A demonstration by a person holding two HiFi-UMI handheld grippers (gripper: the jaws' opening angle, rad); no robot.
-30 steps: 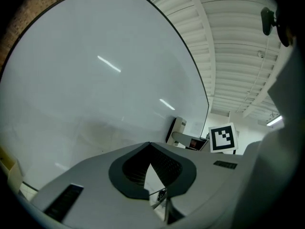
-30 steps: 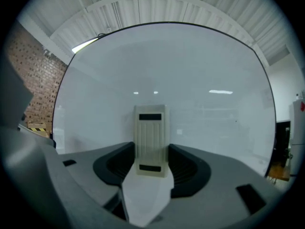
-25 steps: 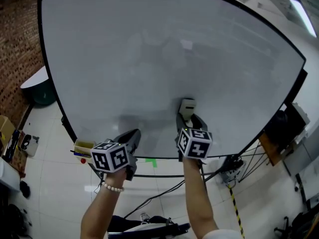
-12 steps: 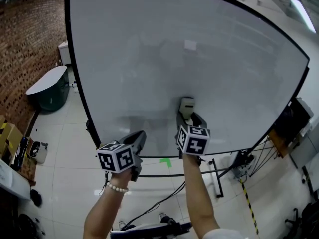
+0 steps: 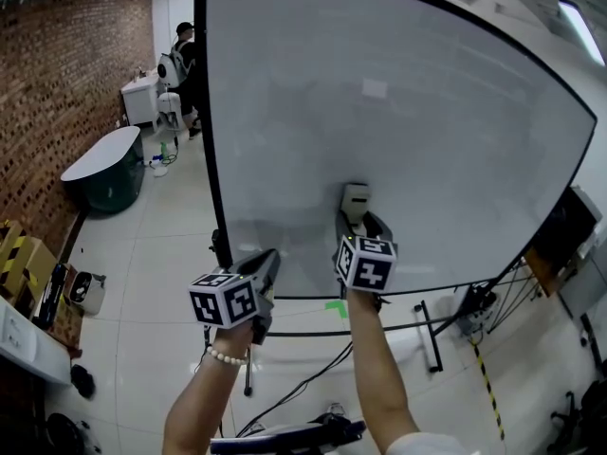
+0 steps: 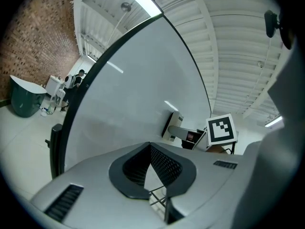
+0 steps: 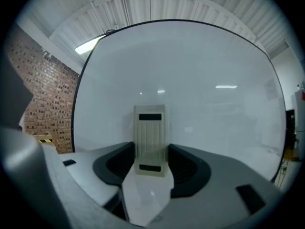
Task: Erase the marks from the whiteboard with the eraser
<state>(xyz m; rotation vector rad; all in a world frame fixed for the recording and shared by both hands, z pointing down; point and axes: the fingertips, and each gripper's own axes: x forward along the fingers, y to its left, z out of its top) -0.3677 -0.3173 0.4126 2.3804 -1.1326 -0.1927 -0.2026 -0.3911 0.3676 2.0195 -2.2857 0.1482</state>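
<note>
The whiteboard (image 5: 408, 112) was a plain pale grey-white inside a thin black frame. The eraser (image 7: 150, 132) was cream, with fine lengthwise ridges and two dark slots. The left gripper (image 6: 149, 146) and the right gripper (image 7: 151, 163) had light grey shells and black fingers (image 6: 164, 165), the left's showing a fine mesh pattern. Each carried a cube (image 5: 226, 300) of black-and-white square markers. The wall (image 5: 57, 83) was red-brown brick. The floor (image 5: 142, 292) was pale tile with a green tape mark (image 5: 335, 308).

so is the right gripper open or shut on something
Shut on the eraser. In the right gripper view, the jaws of the right gripper press both its sides, holding it upright before the whiteboard.
</note>
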